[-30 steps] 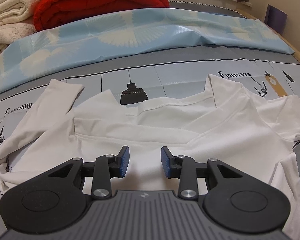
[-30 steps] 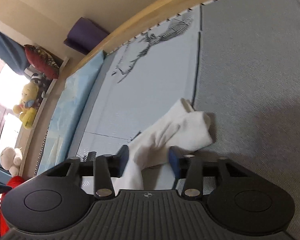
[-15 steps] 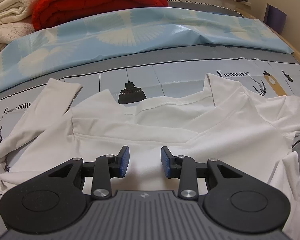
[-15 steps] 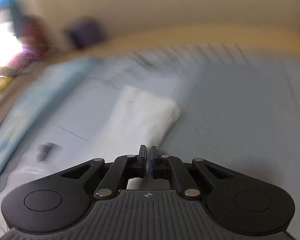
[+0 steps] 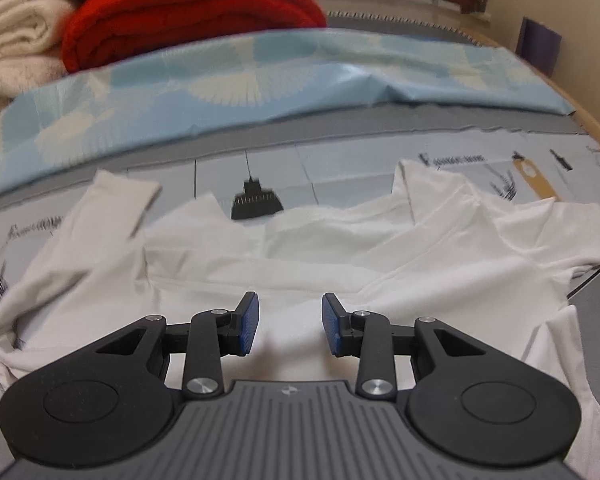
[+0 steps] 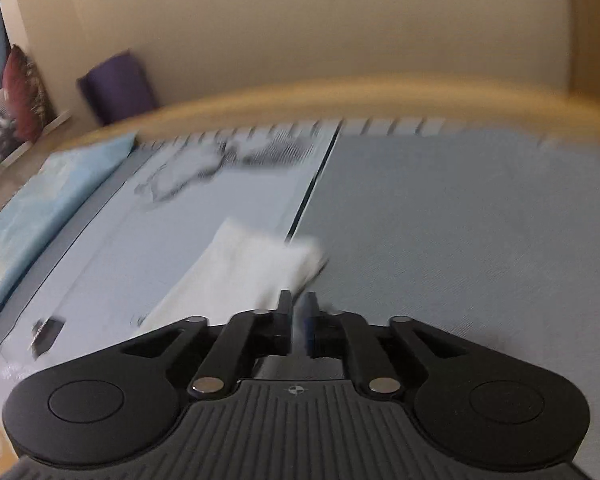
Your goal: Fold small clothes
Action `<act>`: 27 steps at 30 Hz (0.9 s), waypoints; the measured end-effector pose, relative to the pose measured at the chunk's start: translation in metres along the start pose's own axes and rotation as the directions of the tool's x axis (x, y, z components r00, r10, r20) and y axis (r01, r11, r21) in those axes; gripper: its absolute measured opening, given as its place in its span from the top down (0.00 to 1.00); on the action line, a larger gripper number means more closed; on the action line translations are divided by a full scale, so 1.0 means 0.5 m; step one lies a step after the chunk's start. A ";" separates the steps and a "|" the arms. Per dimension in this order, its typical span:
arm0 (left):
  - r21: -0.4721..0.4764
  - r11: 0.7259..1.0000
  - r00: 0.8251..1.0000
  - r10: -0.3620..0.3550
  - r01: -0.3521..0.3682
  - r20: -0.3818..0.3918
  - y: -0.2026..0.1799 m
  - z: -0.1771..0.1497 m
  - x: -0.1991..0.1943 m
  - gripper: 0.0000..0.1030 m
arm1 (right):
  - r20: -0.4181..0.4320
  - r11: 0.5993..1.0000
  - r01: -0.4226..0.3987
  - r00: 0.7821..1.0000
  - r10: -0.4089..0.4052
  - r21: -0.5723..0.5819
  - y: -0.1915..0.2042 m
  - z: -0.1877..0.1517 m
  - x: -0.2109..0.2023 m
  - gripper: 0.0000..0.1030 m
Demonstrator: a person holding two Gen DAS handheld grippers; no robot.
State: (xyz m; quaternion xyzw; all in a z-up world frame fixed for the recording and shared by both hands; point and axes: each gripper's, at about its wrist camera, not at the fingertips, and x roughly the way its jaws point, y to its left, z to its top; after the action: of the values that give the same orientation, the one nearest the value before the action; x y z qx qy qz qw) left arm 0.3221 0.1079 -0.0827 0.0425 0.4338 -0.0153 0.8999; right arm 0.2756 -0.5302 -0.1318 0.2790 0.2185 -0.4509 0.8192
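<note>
A small white long-sleeved shirt (image 5: 340,256) lies spread on the printed grey-blue sheet (image 5: 340,176), collar away from me and a sleeve to each side. My left gripper (image 5: 288,322) is open and empty, low over the shirt's body. In the right wrist view the right sleeve (image 6: 256,264) lies on the sheet. My right gripper (image 6: 298,312) is shut at the sleeve's cuff end; the view is blurred and I cannot tell whether fabric is pinched.
A light-blue patterned cover (image 5: 236,80) lies folded behind the shirt, with a red blanket (image 5: 188,8) and cream towels (image 5: 12,44) beyond it. A wooden bed edge (image 6: 340,96) and a purple object (image 6: 120,84) bound the far side by the wall.
My right gripper has closed from open at the sleeve end and swung round fast, so the sleeve now lies straighter. My left gripper has stayed open, shifting slightly over the shirt.
</note>
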 end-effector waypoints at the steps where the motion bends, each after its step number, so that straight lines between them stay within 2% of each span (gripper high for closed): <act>1: -0.001 1.000 1.000 -0.003 0.003 0.025 0.004 0.001 -0.017 0.63 | 0.019 1.000 -0.013 1.000 0.013 -0.009 0.004 0.011 -0.023 0.81; 4: -0.032 0.999 0.995 -0.022 0.025 0.096 0.025 0.007 -0.078 0.63 | 0.042 0.992 -0.126 0.991 0.127 -0.016 0.037 0.051 -0.109 0.81; 6: -0.059 0.998 0.991 -0.021 0.029 0.130 0.044 -0.001 -0.139 0.63 | 0.041 0.966 -0.256 0.966 0.257 -0.022 0.053 0.069 -0.194 0.78; 8: -0.083 0.995 0.986 -0.034 0.049 0.164 0.063 -0.019 -0.205 0.58 | 0.014 0.925 -0.374 0.927 0.376 -0.068 0.069 0.072 -0.279 0.74; 10: -0.088 0.995 0.979 -0.033 0.052 0.203 0.080 -0.054 -0.278 0.49 | -0.048 0.864 -0.494 0.870 0.492 -0.094 0.070 0.061 -0.370 0.71; 12: -0.080 0.996 0.973 -0.006 0.026 0.232 0.094 -0.098 -0.342 0.36 | -0.140 0.804 -0.583 0.811 0.567 -0.118 0.057 0.040 -0.439 0.67; 14: -0.084 0.996 0.972 0.031 -0.012 0.233 0.108 -0.161 -0.398 0.28 | -0.251 0.745 -0.652 0.751 0.610 -0.140 0.024 0.000 -0.510 0.63; 16: -0.117 0.992 0.978 0.073 -0.051 0.194 0.119 -0.231 -0.430 0.24 | -0.361 0.700 -0.691 0.709 0.606 -0.181 -0.012 -0.045 -0.559 0.63; 18: -0.177 0.982 0.987 0.085 -0.060 0.140 0.132 -0.306 -0.441 0.23 | -0.433 0.667 -0.704 0.695 0.574 -0.245 -0.048 -0.097 -0.591 0.61; 20: -0.251 0.966 0.993 0.085 -0.061 0.087 0.146 -0.379 -0.436 0.23 | -0.486 0.650 -0.697 0.700 0.524 -0.303 -0.084 -0.152 -0.596 0.61; 21: -0.299 0.952 0.996 0.083 -0.068 0.036 0.154 -0.419 -0.425 0.23 | -0.517 0.643 -0.689 0.704 0.487 -0.333 -0.104 -0.188 -0.588 0.61; 23: -0.389 0.916 0.994 0.079 -0.102 -0.075 0.177 -0.470 -0.401 0.27 | -0.594 0.654 -0.653 0.716 0.367 -0.382 -0.109 -0.245 -0.565 0.61; 25: -0.476 0.874 0.990 0.027 -0.091 -0.140 0.202 -0.507 -0.376 0.31 | -0.628 0.662 -0.660 0.693 0.353 -0.356 -0.116 -0.275 -0.539 0.61; 27: -0.501 0.864 0.983 -0.040 -0.055 -0.177 0.212 -0.537 -0.357 0.34 | -0.661 0.651 -0.647 0.694 0.287 -0.396 -0.107 -0.319 -0.513 0.61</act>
State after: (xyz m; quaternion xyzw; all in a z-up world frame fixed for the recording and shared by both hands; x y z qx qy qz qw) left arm 0.0083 0.2360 -0.1027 -0.1909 0.5028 0.1058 0.8364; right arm 0.0848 -0.2911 -0.1091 0.1669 0.4882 -0.0192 0.8564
